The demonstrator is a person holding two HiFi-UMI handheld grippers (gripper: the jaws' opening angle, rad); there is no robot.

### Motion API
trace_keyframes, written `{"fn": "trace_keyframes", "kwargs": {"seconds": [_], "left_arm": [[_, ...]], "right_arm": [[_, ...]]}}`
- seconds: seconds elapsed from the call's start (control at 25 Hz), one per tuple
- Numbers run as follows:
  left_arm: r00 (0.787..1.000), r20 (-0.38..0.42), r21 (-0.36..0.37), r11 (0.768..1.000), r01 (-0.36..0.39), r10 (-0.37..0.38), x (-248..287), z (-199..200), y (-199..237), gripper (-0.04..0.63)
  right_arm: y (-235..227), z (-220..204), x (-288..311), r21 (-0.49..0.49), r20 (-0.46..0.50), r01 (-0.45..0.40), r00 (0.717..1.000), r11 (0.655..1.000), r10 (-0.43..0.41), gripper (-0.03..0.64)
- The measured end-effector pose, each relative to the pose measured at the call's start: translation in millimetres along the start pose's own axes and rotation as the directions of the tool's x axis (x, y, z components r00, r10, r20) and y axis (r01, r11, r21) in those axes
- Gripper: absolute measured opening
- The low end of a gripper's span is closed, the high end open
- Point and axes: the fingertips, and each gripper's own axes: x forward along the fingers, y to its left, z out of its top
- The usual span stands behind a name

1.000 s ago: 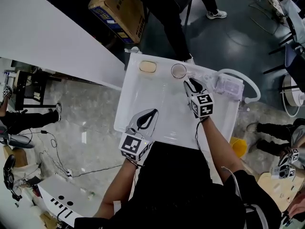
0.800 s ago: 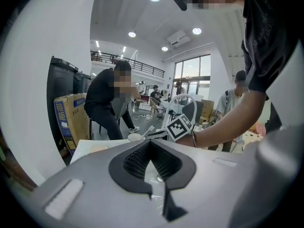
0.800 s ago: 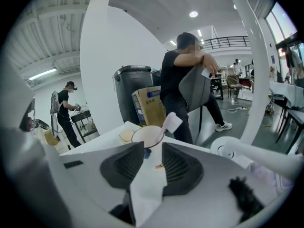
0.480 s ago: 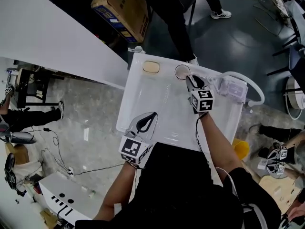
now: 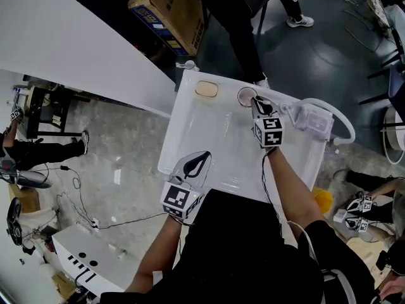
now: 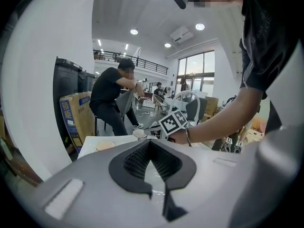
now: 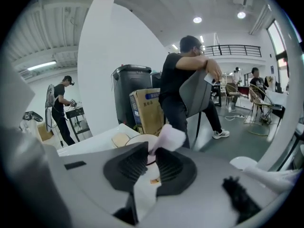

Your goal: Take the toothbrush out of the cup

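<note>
The black ribbed fingers of the right gripper are closing on the lower part of a pale pink-white toothbrush. Its blurred upper end leans up and to the right past them. The pads seem to be just meeting the stem, though the blur makes the contact itself hard to confirm. Directly behind the fingers stands the small round pale cup that the toothbrush rises from, so the brush is not yet out of it.

The left gripper holds its fingers apart with nothing between them. It hangs low over the near part of the white tabletop, well apart from the cup.

The toothbrush is probably light, stiff, smooth plastic and apt to swivel in a narrow pinch. The best hold is on the stem just above the cup's rim, not on the bristles. The cup looks light too, so a lift along the brush's own lean would be least likely to tip or drag it.

In the head view the right gripper covers the toothbrush entirely. Only the cup's rim shows at its tip, at the far edge of the tabletop, between a beige oval pad and a clear plastic box. No view shows how deep the brush sits, which end is up, or whether the cup holds anything else.
</note>
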Motion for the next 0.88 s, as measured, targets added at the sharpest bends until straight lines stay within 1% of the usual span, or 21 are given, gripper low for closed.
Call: {"fn": "trace_keyframes", "kwargs": {"seconds": [0.32,0.56,0.88], "left_arm": [[1.000,0.016,0.001,1.000,0.000,0.000,2.8,4.5,-2.6,0.009],[0.999,0.033,0.000,1.000,-0.002,0.002,1.4,7.9,-4.6,0.008],[0.998,0.063,0.008,1.000,0.000,-0.001,-1.8,14.5,-12.0,0.009]], "right_arm": [[7.7,2.0,-6.2,-0.061,-0.016,-0.027,1.000,0.998,0.027,0.055],[11.2,9.1,-20.0,-0.073,-0.005,-0.042,0.999,0.996,0.042,0.055],[13.4,32.7,-39.4,-0.090,0.039,-0.041,0.998,0.995,0.044,0.055]]}}
